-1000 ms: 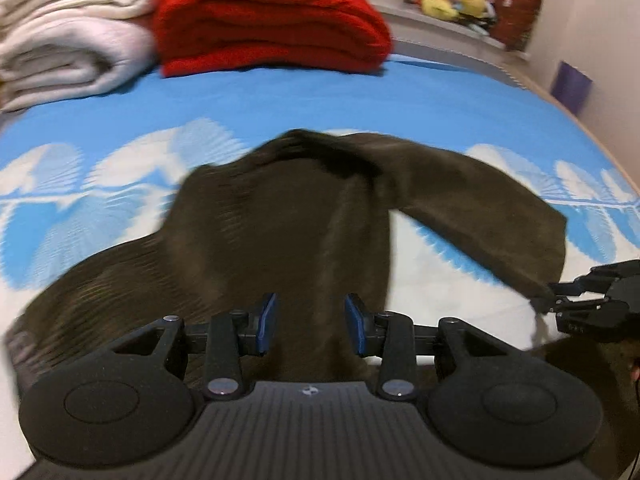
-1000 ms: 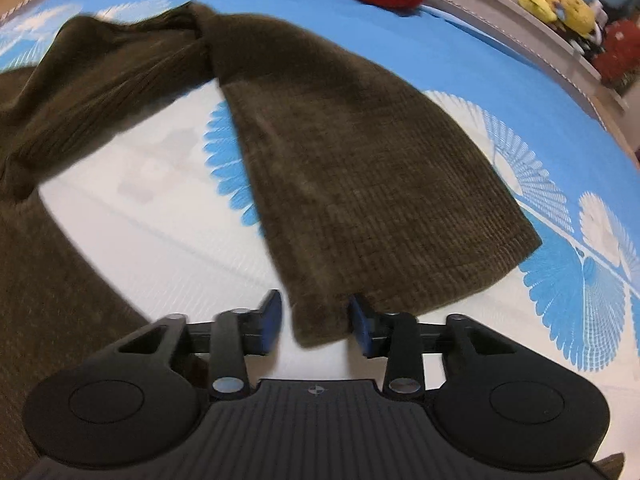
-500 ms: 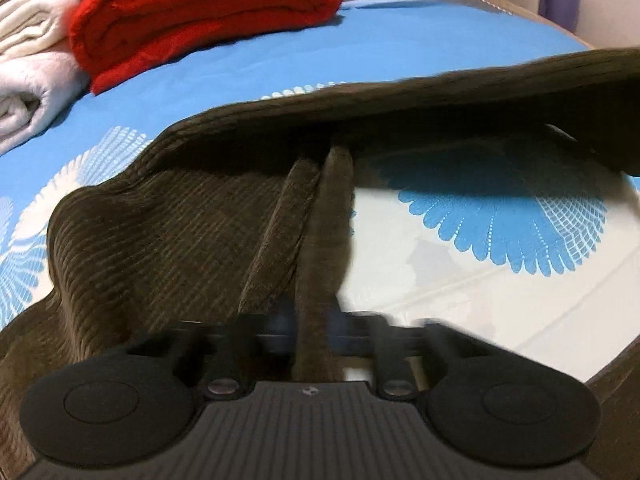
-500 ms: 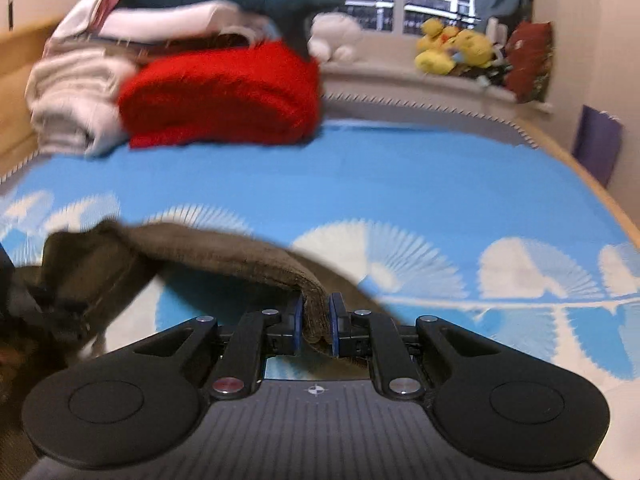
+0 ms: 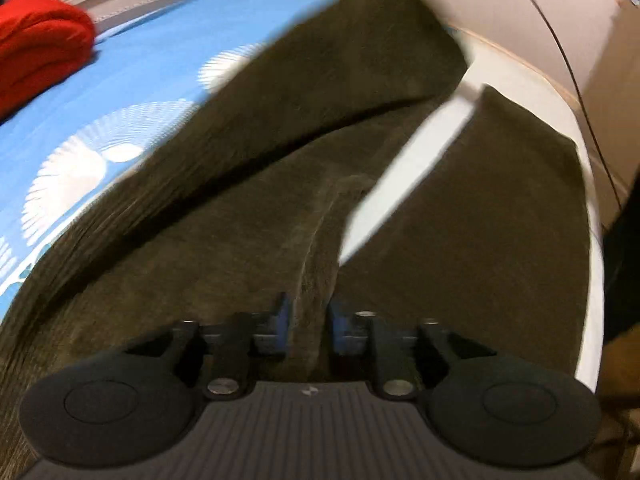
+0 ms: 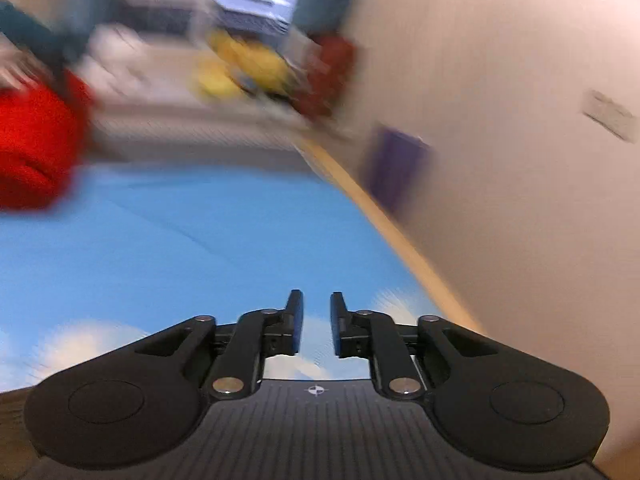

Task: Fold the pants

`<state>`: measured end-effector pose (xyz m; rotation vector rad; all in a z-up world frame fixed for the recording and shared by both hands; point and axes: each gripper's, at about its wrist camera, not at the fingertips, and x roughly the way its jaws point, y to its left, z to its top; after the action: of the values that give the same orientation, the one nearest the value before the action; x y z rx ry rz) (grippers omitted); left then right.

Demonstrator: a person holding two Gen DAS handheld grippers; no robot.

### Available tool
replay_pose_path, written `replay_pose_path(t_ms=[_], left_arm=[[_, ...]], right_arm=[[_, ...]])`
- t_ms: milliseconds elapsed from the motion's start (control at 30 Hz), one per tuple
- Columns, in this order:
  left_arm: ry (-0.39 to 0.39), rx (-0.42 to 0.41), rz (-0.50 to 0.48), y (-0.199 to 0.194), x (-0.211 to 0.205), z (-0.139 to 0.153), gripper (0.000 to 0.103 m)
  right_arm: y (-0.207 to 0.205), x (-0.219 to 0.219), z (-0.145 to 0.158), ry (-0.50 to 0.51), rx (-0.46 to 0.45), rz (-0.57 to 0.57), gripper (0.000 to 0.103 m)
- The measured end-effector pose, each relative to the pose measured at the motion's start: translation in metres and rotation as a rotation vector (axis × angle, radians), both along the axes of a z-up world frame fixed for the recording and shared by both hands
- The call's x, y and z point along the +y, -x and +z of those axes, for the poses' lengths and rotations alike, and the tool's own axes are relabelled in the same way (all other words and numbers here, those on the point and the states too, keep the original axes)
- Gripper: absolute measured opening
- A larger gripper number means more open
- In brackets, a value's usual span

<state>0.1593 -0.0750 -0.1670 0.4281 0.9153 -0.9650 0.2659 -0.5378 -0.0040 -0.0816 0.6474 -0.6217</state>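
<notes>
Left wrist view: left gripper (image 5: 307, 328) over dark olive pants (image 5: 280, 184) spread on blue patterned bed (image 5: 132, 92), jaws just reopened, fabric ridge between, pads apart from it; right wrist view: right gripper (image 6: 316, 330) narrowly parted, just widened, empty, above the bed, red blanket (image 6: 36, 140) far left.

Dark olive-brown corduroy pants (image 5: 248, 240) lie spread on the bed (image 5: 152, 80), over its blue-and-white sheet. One leg is lifted and blurred, folding across the other. A raised crease runs down the middle of the cloth.
</notes>
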Motion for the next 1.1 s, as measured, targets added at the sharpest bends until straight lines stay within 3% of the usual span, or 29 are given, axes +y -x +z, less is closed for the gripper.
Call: replay_pose_path(t_ms=[33,133,267,367,467,533,667,700,733,767,867,967,1033,1100], left_arm=[[0.023,0.027,0.001,-0.002,0.003,0.003,0.04],[0.136,0.049,0.077,-0.013,0.02,0.02,0.042],[0.23,0.046,0.276,-0.036,0.06,0.032,0.042],[0.231,0.002,0.447,-0.055,0.091,0.04,0.042],[0.224,0.002,0.634,-0.079,0.128,0.039,0.042],[0.21,-0.014,0.729,-0.086,0.148,0.044,0.042],[0.159,-0.036,0.891,-0.094,0.184,0.049,0.042],[0.138,-0.038,0.928,-0.093,0.191,0.05,0.042],[0.121,-0.041,0.963,-0.094,0.197,0.05,0.042],[0.118,-0.048,0.987,-0.092,0.204,0.053,0.042],[0.118,-0.067,1.033,-0.088,0.223,0.059,0.042],[0.11,-0.077,1.05,-0.089,0.226,0.059,0.042],[0.094,-0.071,1.055,-0.087,0.23,0.054,0.042],[0.05,-0.059,1.059,-0.088,0.231,0.048,0.043]], right_arm=[[0.003,-0.009,-0.022,-0.076,0.038,-0.03,0.019],[0.038,-0.017,-0.078,-0.311,-0.008,-0.089,0.024],[0.087,-0.015,-0.155,-0.489,-0.041,-0.181,0.028],[0.118,-0.02,-0.201,-0.646,-0.092,-0.333,0.028],[0.138,-0.026,-0.224,-0.764,-0.091,-0.484,0.028],[0.148,-0.031,-0.227,-0.81,-0.124,-0.552,0.035],[0.142,-0.039,-0.239,-0.891,-0.151,-0.561,0.037],[0.139,-0.041,-0.241,-0.901,-0.157,-0.555,0.035],[0.136,-0.042,-0.242,-0.891,-0.165,-0.55,0.015],[0.135,-0.044,-0.238,-0.88,-0.172,-0.529,0.011],[0.132,-0.047,-0.216,-0.789,-0.238,-0.472,0.008],[0.142,-0.057,-0.192,-0.656,-0.281,-0.542,0.008],[0.143,-0.068,-0.195,-0.591,-0.239,-0.571,0.009],[0.141,-0.075,-0.207,-0.6,-0.142,-0.589,0.014]])
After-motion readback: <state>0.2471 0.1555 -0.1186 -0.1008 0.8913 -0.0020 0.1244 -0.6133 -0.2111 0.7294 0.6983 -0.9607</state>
